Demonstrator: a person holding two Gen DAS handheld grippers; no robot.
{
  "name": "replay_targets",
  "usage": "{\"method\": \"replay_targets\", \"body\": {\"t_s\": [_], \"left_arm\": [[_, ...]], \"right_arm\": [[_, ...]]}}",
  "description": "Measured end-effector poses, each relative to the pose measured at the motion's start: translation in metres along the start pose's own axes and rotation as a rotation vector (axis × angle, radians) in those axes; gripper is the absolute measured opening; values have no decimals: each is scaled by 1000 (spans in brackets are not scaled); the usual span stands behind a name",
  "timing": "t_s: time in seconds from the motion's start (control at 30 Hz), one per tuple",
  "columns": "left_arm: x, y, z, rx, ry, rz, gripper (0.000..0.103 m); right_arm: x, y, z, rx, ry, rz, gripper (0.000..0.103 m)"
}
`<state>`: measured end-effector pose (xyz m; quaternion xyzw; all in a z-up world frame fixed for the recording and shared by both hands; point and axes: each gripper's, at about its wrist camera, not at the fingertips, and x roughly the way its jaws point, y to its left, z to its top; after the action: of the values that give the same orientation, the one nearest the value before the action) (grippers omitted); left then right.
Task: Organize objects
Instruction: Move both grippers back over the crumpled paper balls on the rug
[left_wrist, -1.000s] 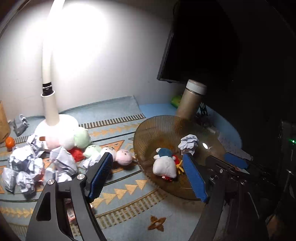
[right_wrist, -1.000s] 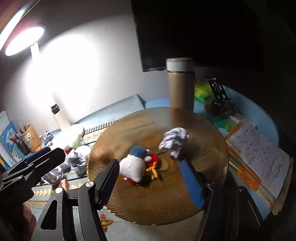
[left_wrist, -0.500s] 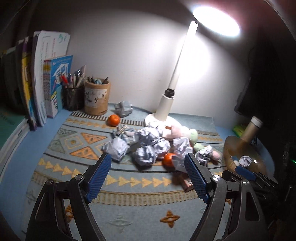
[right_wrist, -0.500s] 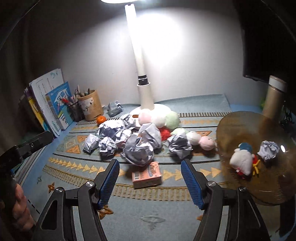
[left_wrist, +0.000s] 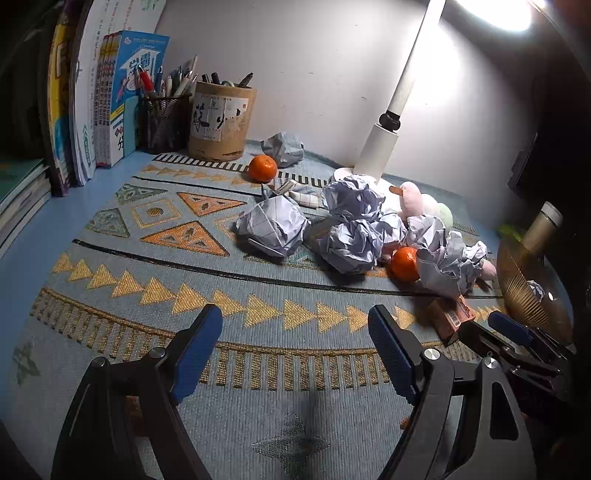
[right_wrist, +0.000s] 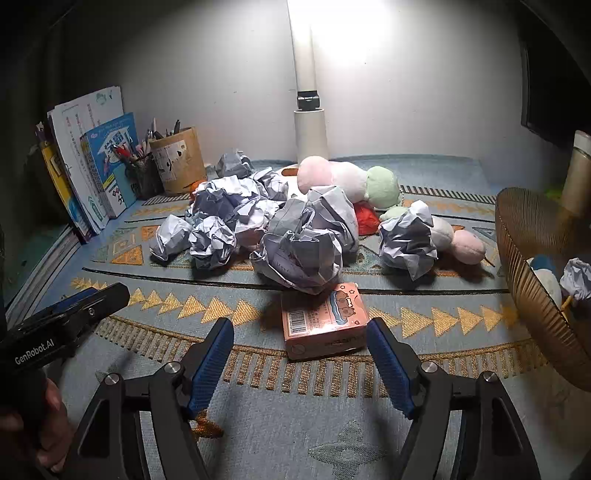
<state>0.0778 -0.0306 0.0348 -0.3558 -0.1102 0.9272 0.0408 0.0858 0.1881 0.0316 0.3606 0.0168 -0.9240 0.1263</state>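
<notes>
- Right gripper (right_wrist: 300, 354) hangs low over the patterned mat (right_wrist: 332, 424), empty; its jaws have just been opening and now straddle the near end of the pink carton (right_wrist: 325, 325) without pressing it. Likely widened to fit the box, so that looks like the next pick.
- Left gripper (left_wrist: 295, 350) also spread wide, nothing between the pads, aimed at bare mat short of the pile; probably staging for a paper ball.
- Clutter to sort sits mid-mat: crumpled paper balls (right_wrist: 303, 254), plush toys (right_wrist: 347, 181), two tangerines (left_wrist: 404, 264), all heaped round the lamp base (left_wrist: 380, 155).
- Amber ribbed bowl (right_wrist: 524, 280) at the right edge already holds a plush and one paper ball; it reads as the drop spot.
- In the way: a big paper ball touches the carton's far end and could get dragged along. Lamp stem stands behind the pile.
- Pen holders (left_wrist: 221, 114) and books (left_wrist: 110, 99) at far left, well apart.
</notes>
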Motion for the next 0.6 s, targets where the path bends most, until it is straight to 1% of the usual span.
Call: {"method": "replay_targets", "body": {"t_s": [0.1,0.2,0.4,0.53,0.6], "left_arm": [[1,-5,-1,22,3,7,80],[1,-7,-1,35,2,13,80],[1,-3,1,19,9,8,80],[4,4,6,4,57,-20,80],[5,6,17,14,72,-18,80]], "right_arm": [[-2,1,0,-9,-6,-4,74],[-1,-4,1,16,-3,3,74],[1,-14,3,67,11,8,74],[6,-11,11,51,35,15,74],[6,-8,21,40,29,23,74]]}}
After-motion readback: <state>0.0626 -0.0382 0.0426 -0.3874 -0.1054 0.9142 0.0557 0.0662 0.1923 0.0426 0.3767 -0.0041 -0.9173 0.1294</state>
